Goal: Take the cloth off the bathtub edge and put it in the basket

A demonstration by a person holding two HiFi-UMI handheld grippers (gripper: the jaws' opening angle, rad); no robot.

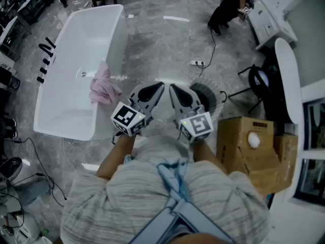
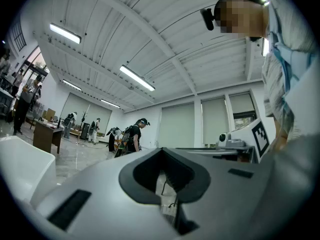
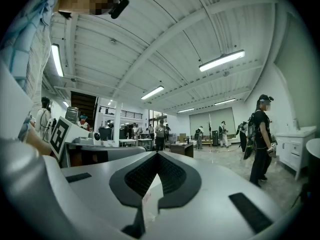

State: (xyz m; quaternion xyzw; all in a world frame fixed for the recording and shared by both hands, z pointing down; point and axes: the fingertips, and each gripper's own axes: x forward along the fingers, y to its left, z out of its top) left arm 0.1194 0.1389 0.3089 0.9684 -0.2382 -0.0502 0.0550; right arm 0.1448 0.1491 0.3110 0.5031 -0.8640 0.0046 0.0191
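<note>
A pink cloth [image 1: 104, 86] hangs crumpled over the near right edge of the white bathtub [image 1: 61, 116] in the head view. A dark round wire basket [image 1: 209, 96] stands on the floor to the right of the tub, partly hidden behind my right gripper. My left gripper [image 1: 156, 89] and right gripper [image 1: 175, 90] are held side by side in front of my chest, pointing level. Both are shut with nothing between the jaws. The cloth lies to the left of the left gripper, apart from it. The left gripper [image 2: 162, 156] and right gripper [image 3: 157, 156] views show only closed jaws and the room.
A cardboard box [image 1: 250, 147] with a white round object on top stands at the right. A power strip [image 1: 198, 63] and cable lie on the grey floor beyond the basket. A person [image 1: 227, 6] stands at the far top. Black fittings [image 1: 45, 52] sit on the tub's left rim.
</note>
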